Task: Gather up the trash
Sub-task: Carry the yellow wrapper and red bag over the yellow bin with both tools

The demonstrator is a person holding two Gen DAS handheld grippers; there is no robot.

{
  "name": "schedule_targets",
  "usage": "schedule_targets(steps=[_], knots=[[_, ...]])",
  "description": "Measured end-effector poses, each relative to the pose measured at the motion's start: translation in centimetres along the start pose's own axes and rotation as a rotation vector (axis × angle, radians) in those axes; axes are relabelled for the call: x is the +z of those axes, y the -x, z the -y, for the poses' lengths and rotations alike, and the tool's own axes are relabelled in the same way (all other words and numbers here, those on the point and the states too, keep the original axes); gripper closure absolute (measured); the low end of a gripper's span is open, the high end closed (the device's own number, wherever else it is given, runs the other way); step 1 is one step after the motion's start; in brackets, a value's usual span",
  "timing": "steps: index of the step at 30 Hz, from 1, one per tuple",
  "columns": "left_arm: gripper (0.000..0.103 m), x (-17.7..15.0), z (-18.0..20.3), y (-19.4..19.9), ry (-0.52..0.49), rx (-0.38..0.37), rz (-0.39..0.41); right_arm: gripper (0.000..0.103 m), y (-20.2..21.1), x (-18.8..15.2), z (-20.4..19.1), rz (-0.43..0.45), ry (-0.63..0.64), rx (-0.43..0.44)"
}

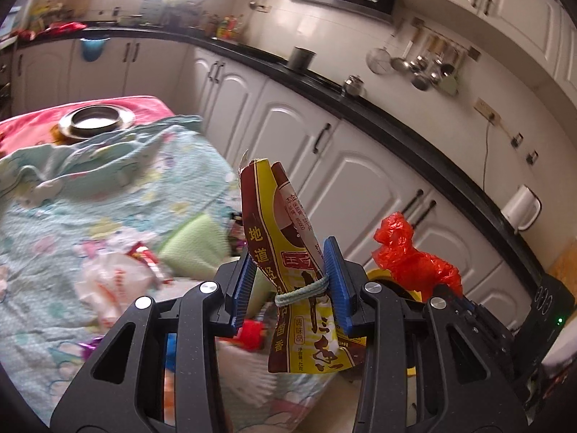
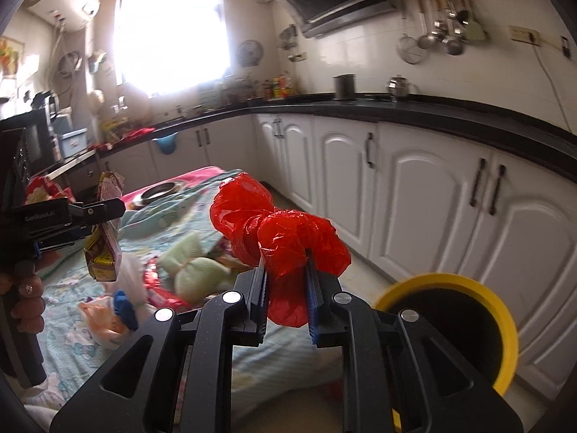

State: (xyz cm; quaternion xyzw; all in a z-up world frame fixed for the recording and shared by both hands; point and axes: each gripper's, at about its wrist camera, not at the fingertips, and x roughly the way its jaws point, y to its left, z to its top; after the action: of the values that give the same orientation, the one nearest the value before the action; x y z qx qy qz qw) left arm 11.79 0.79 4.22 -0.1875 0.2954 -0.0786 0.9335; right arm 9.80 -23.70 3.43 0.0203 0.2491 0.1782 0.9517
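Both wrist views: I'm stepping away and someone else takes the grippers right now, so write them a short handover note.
Left gripper: shut on a yellow and brown seasoning packet tied with a pale hair band, lifted off the table.
Right gripper: shut on a crumpled red plastic bag, also lifted.
Yellow-rimmed bin: beside the table, at the lower right of the right wrist view.
Done: two pieces picked up.
Left: neither is in the bin yet. More wrappers and a white plastic bag lie on the patterned cloth.
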Motion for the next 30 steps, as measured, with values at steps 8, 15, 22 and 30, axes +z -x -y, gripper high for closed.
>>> schedule_targets(steps=[8,15,22,30], knots=[[0.072,-1.1,4.8,-3.3,-0.077,-0.049,-0.032,0.086,1.7,-1.6,4.7,-0.015,-0.075,-0.104],[0.072,-2.5,8.6,-6.0,-0.140,-0.079,-0.064,0.086,2.8,-2.9,8.0,-0.024,-0.129,-0.163],[0.072,-4.3,12.1,-9.3,-0.202,-0.111,-0.123,0.086,3.0,-4.5,10.1,-0.080,-0.169,-0.229],[0.072,-6.1,14.7,-13.2,-0.236,-0.152,-0.195,0.086,2.1,-7.1,12.5,-0.189,-0.209,-0.308]])
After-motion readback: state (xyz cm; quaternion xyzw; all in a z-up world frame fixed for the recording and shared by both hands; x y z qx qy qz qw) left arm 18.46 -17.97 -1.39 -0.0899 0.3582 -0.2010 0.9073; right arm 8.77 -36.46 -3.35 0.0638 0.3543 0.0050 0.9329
